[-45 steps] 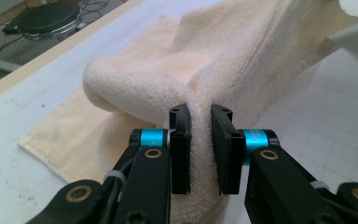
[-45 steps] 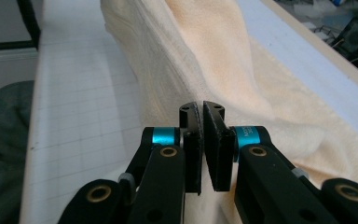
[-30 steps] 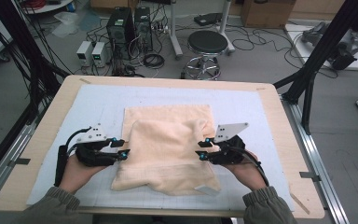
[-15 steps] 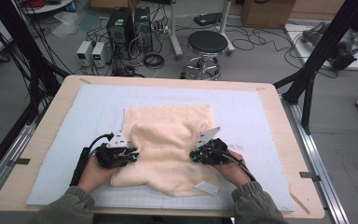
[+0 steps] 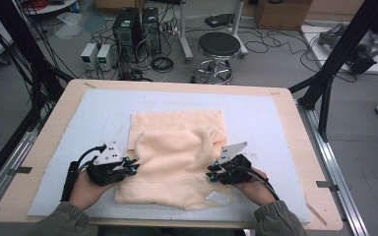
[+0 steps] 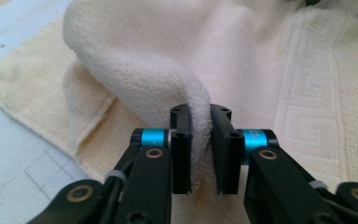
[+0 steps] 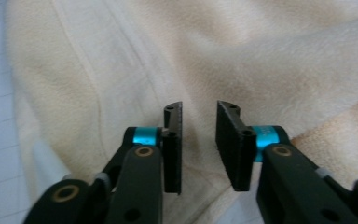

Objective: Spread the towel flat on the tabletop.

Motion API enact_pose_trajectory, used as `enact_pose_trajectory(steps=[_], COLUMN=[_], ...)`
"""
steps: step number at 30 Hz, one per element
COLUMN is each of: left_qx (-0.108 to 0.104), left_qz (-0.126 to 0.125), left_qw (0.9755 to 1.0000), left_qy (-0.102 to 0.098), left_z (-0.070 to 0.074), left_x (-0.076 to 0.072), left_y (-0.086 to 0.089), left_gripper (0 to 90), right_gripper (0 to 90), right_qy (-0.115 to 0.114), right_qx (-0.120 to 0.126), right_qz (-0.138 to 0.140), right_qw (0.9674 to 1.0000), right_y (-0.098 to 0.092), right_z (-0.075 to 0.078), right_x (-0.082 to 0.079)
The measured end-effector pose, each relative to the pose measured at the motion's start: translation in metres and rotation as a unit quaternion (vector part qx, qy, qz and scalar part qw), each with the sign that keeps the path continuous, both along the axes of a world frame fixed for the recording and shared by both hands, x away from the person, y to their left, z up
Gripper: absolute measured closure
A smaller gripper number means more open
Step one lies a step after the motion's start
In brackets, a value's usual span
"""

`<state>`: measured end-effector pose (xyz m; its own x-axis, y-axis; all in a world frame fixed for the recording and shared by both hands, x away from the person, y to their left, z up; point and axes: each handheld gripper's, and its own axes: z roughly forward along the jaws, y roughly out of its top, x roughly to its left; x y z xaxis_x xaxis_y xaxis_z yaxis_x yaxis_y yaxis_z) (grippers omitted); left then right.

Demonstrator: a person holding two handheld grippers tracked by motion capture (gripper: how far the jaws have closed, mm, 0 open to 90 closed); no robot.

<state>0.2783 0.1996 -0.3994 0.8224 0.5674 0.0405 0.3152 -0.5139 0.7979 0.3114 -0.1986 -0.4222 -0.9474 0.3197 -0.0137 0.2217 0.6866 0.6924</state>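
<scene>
Towel (image 5: 174, 157), cream, lay partly folded at centre frame on the desk (image 5: 44, 147); my left gripper (image 6: 200, 149) pinched its raised fold, jaws just reopening slightly, while my right gripper (image 7: 199, 144) stood spread over it, jaws having just opened.

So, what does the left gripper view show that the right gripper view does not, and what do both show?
Left gripper view: a raised fold of the cream towel stands between the left gripper jaws, with the pads against it. A woven key-pattern border runs along the towel, and the blue-grey mat has a drawn grid.

Right gripper view: the right gripper has a clear gap between its jaws, with nothing pinched; the towel lies flat behind them, and a plain seam line crosses it.

Both: the same cream towel, black jaws with blue collars, and a strip of the mat at the left edge.
</scene>
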Motion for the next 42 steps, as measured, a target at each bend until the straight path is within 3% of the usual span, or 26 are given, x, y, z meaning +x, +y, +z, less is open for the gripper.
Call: enact_pose_trajectory(steps=[3, 5, 7, 10, 11, 16, 18, 23, 28, 31, 33, 36, 39, 42], left_qx=[-0.002, 0.0, 0.015, 0.042, 0.042, 0.046, 0.034, 0.015, -0.001, -0.014, -0.02, -0.028, -0.036, -0.041], left_qz=[0.004, 0.001, -0.007, -0.022, -0.023, -0.021, -0.021, -0.027, -0.047, -0.067, -0.082, -0.067, -0.043, -0.016], left_qw=[0.9998, 0.9996, 0.9992, 0.9977, 0.9979, 0.998, 0.9986, 0.9994, 0.9988, 0.9976, 0.9964, 0.9973, 0.9985, 0.999], left_qy=[0.019, 0.028, 0.037, 0.048, 0.043, 0.037, 0.033, 0.018, 0.011, 0.009, 0.002, 0.0, -0.003, -0.001], left_z=[-0.008, -0.014, -0.022, -0.034, -0.036, -0.028, -0.023, -0.007, 0.011, 0.021, 0.025, 0.026, 0.022, 0.014], left_x=[0.003, 0.003, 0.004, 0.003, 0.001, -0.003, -0.008, -0.028, -0.054, -0.066, -0.07, -0.063, -0.049, -0.032], left_y=[0.006, 0.007, 0.005, -0.004, -0.006, -0.006, -0.004, 0.001, 0.005, 0.006, 0.008, 0.012, 0.018, 0.023], left_gripper=[59.1, 56.3, 58.3, 71.3, 74.3, 79.8, 80.3, 80.8, 80.9, 80.7, 77.9, 63.9, 61.4, 62.2], right_gripper=[62.5, 62.4, 65.9, 78.3, 80.9, 85.4, 85.5, 85.5, 85.4, 84.6, 79.2, 73.7, 69.4, 65.3], right_qy=[0.001, 0.008, 0.014, 0.026, 0.025, 0.027, 0.026, 0.011, -0.006, -0.009, -0.01, -0.025, -0.038, -0.039], right_qx=[0.0, -0.006, -0.004, 0.008, 0.009, -0.001, 0.001, 0.027, 0.046, 0.042, 0.046, 0.055, 0.054, 0.042], right_qz=[0.0, 0.0, 0.002, -0.001, -0.001, 0.011, 0.016, 0.029, 0.042, 0.065, 0.074, 0.069, 0.049, 0.03], right_qw=[1.0, 0.9999, 0.9999, 0.9996, 0.9996, 0.9996, 0.9995, 0.9992, 0.998, 0.9969, 0.9961, 0.9958, 0.9966, 0.9979], right_y=[0.001, 0.003, 0.005, 0.004, 0.004, 0.005, 0.004, -0.004, -0.012, -0.014, -0.015, -0.018, -0.017, -0.013], right_z=[-0.003, -0.008, -0.013, -0.014, -0.014, -0.011, -0.006, 0.009, 0.024, 0.032, 0.038, 0.045, 0.045, 0.033], right_x=[0.004, 0.006, 0.008, 0.008, 0.008, 0.002, -0.004, -0.028, -0.057, -0.074, -0.083, -0.083, -0.068, -0.049])
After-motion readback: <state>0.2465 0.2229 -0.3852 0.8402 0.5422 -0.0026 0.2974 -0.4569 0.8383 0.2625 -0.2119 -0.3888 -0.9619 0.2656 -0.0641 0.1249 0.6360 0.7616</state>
